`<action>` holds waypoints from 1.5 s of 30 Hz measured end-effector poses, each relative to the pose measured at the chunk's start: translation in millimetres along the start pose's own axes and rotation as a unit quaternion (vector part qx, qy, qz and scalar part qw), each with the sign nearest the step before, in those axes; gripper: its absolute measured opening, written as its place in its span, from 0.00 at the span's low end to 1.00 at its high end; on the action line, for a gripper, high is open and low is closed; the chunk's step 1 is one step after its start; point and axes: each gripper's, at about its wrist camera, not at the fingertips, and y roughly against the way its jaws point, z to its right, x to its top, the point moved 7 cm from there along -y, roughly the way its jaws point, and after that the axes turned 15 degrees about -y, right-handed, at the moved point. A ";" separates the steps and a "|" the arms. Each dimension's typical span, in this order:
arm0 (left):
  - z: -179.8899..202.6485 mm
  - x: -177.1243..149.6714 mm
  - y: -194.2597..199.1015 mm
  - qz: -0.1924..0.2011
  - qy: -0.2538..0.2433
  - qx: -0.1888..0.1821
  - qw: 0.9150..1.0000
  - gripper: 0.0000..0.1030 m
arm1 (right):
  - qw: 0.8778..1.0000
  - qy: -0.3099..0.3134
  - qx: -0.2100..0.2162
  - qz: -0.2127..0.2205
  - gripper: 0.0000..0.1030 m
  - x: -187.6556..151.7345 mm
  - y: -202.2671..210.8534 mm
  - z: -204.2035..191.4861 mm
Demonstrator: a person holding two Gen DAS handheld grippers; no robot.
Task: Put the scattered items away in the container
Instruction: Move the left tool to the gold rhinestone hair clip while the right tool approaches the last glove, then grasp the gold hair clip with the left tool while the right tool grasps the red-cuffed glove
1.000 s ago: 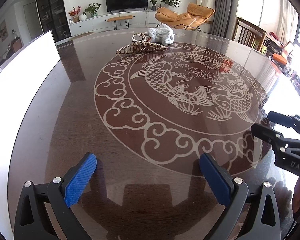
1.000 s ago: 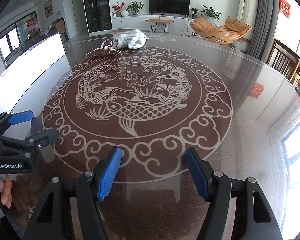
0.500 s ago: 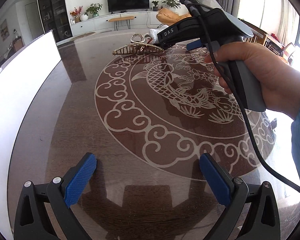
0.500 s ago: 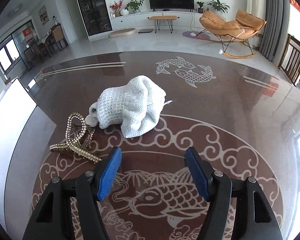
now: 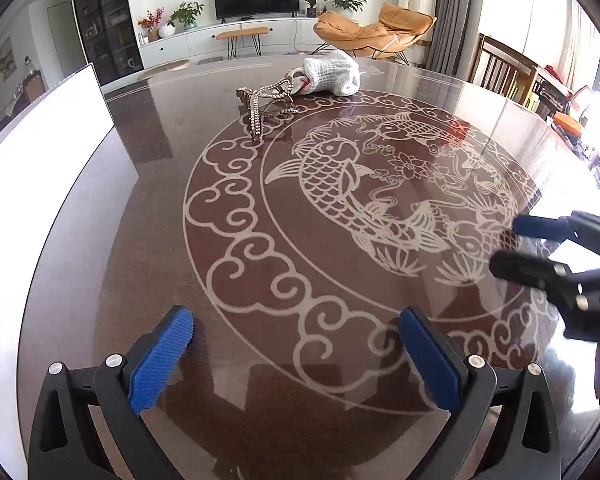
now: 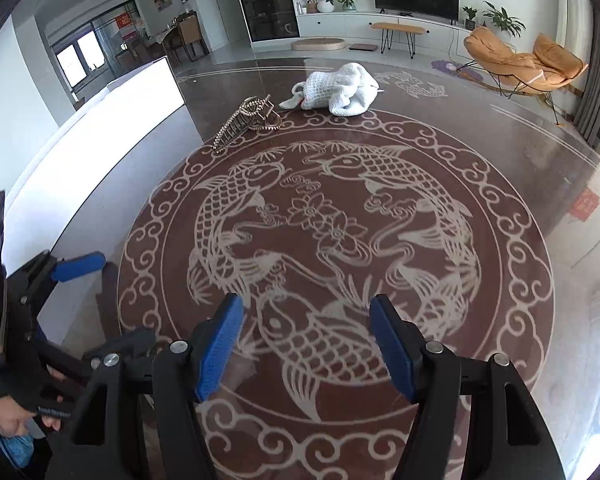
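A gold rhinestone hair claw clip (image 5: 269, 105) lies on the dark round table (image 5: 148, 208) at the far side, one end touching a white knitted pouch (image 5: 334, 75) that rests on its side. My left gripper (image 5: 296, 330) is open and holds nothing, low over the near edge and far from both. In the right wrist view the clip (image 6: 247, 122) and the pouch (image 6: 337, 88) lie far ahead of my open, empty right gripper (image 6: 306, 314). That right gripper (image 5: 512, 242) shows at the right edge of the left wrist view. A blue left fingertip (image 6: 80, 266) shows at the left.
A white flat panel (image 5: 40, 148) runs along the table's left side. Carp and cloud patterns cover the tabletop. A wooden chair (image 5: 500, 64) stands at the far right edge. An orange lounge chair, a TV unit and plants are in the room beyond.
My right gripper, which was out by the clip and pouch half a second ago, has pulled back to the near side. The clip now lies turned, one end pointing toward me. The left gripper barely moved.
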 end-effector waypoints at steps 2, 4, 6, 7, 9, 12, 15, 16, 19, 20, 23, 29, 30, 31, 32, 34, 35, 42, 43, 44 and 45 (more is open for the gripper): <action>-7.2 25.0 -17.4 -0.008 0.002 0.000 1.000 1.00 | 1.000 -0.006 -0.003 0.019 0.65 -18.7 15.2 14.0; -16.5 51.4 -36.8 -0.011 0.007 0.003 1.000 1.00 | 0.999 -0.012 -0.001 0.034 0.65 -28.7 23.9 20.2; -25.9 75.0 -53.6 -0.010 0.014 0.007 1.000 1.00 | 0.999 -0.012 0.003 0.050 0.65 -34.0 28.2 25.1; -29.1 85.7 -61.0 -0.008 0.014 0.008 1.000 1.00 | 0.999 -0.011 0.002 0.052 0.65 -34.5 29.6 26.7; -34.2 104.6 -73.7 -0.005 0.013 0.008 1.000 1.00 | 0.999 -0.006 -0.005 0.051 0.65 -35.6 29.4 26.6; -40.0 128.3 -89.2 0.000 0.017 0.012 1.000 1.00 | 0.998 0.016 -0.035 0.050 0.67 -35.4 25.0 20.5; -46.6 147.5 -101.7 -0.002 0.029 0.020 0.999 1.00 | 0.997 0.029 -0.050 0.050 0.67 -36.0 22.5 17.3; -49.5 152.5 -105.6 -0.001 0.034 0.023 0.999 1.00 | 0.998 0.024 -0.043 0.049 0.67 -35.6 23.0 19.0; -55.1 162.3 -112.5 -0.003 0.047 0.032 0.998 1.00 | 0.998 0.020 -0.036 0.049 0.67 -35.0 23.6 21.2; -56.4 163.2 -113.6 -0.005 0.047 0.031 0.998 1.00 | 0.998 0.022 -0.039 0.049 0.68 -35.4 23.1 20.7; -60.1 162.5 -109.9 0.012 0.046 0.037 0.998 0.80 | 0.997 0.027 -0.047 0.049 0.68 -35.6 21.3 19.6; -81.6 140.3 -90.3 0.039 0.057 0.034 0.997 0.46 | 0.997 0.027 -0.047 0.049 0.68 -36.2 22.4 21.0; -83.0 133.5 -85.6 0.037 0.054 0.032 0.997 0.46 | 0.997 0.026 -0.046 0.049 0.68 -36.2 22.5 21.1; -84.1 124.2 -79.2 0.033 0.052 0.031 0.998 0.46 | 0.997 0.025 -0.044 0.049 0.68 -35.8 22.9 21.7; -85.8 113.4 -72.0 0.029 0.050 0.028 0.998 0.46 | 0.998 0.022 -0.040 0.049 0.68 -35.2 23.2 22.7; -86.2 87.4 -55.6 0.025 0.046 0.026 0.998 0.46 | 0.999 0.011 -0.015 0.050 0.67 -27.9 23.1 25.2; -86.7 75.7 -47.7 0.025 0.044 0.025 0.998 0.46 | 0.999 0.001 -0.002 0.048 0.67 -17.7 19.3 27.9; -88.1 28.7 -18.4 0.044 0.038 0.023 0.998 0.46 | 0.989 -0.068 0.051 0.119 0.67 179.0 -26.4 32.8; -89.8 28.8 -19.7 0.046 0.042 0.019 0.998 0.46 | 0.989 -0.067 0.050 0.120 0.67 206.0 -38.7 29.8; -89.8 28.9 -19.5 0.046 0.042 0.019 0.998 0.46 | 0.991 -0.067 0.043 0.111 0.67 230.8 -54.4 26.3; -89.5 29.0 -19.6 0.045 0.040 0.021 0.998 0.46 | 0.992 -0.070 0.035 0.103 0.67 250.2 -69.3 24.5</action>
